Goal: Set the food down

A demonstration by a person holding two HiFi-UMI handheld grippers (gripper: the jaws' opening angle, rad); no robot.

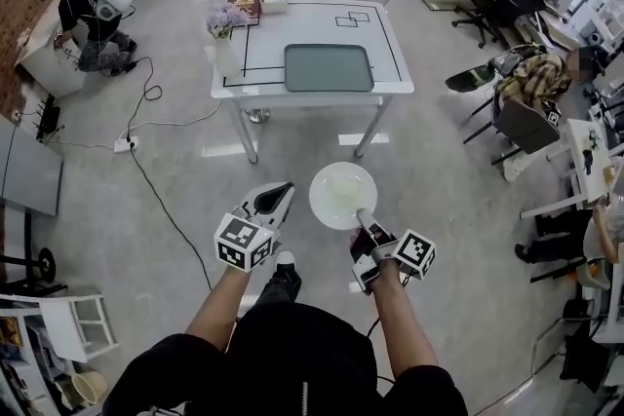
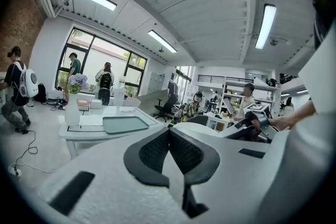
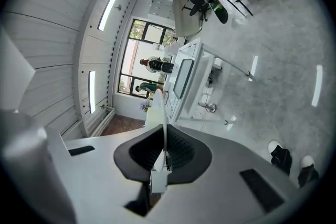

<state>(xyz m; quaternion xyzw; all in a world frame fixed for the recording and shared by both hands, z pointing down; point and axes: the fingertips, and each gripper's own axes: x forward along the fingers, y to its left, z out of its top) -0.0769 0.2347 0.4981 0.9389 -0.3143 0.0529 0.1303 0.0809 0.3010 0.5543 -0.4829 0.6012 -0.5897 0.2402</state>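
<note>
Hold the plate level: right tongs clamp its rim; left tongs are together, empty. Lower it flat near the surface's front edge.

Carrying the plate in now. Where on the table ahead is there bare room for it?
The green tray looks bare, with room for the plate. The table is also free beyond the tray, around the small tape squares, and in the strip between tray and vase. The far left corner is crowded: vase, book, white box.
</note>
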